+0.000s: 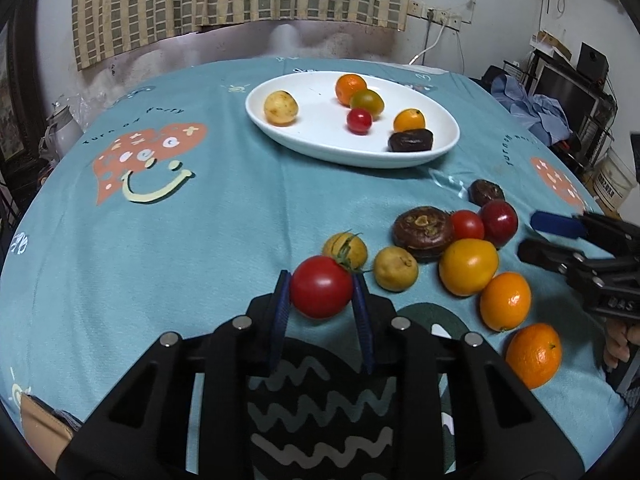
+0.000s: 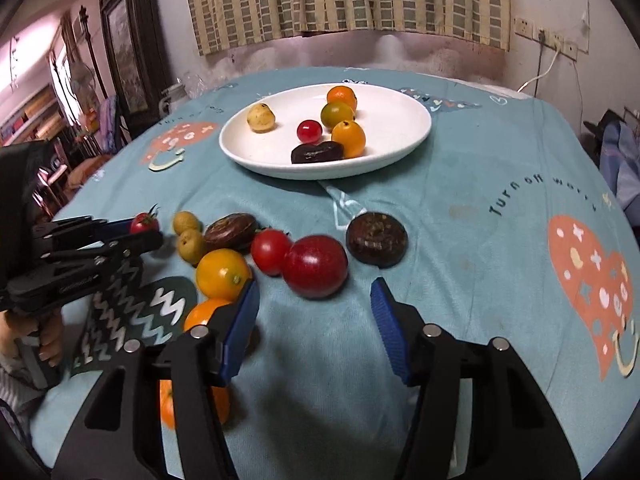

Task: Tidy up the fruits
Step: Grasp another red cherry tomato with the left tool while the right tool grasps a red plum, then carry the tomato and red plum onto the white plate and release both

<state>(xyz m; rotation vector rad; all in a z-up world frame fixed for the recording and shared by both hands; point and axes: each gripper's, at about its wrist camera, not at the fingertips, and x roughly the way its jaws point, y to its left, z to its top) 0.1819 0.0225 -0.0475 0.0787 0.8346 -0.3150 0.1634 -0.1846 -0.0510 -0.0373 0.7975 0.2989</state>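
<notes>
My left gripper is shut on a red tomato with a green stem, low over the teal tablecloth; the right wrist view shows the tomato at the far left. My right gripper is open with nothing between its pads. A dark red plum lies just ahead of its fingertips. Beside the plum are a smaller red tomato, a yellow-orange fruit and a dark brown round fruit. The white oval plate at the back holds several fruits.
Two oranges lie near the front right of the loose pile, and two small yellowish fruits sit right of the left gripper. A person's hand grips the left handle. Behind the table hang a curtain and a wall; clutter stands at the right.
</notes>
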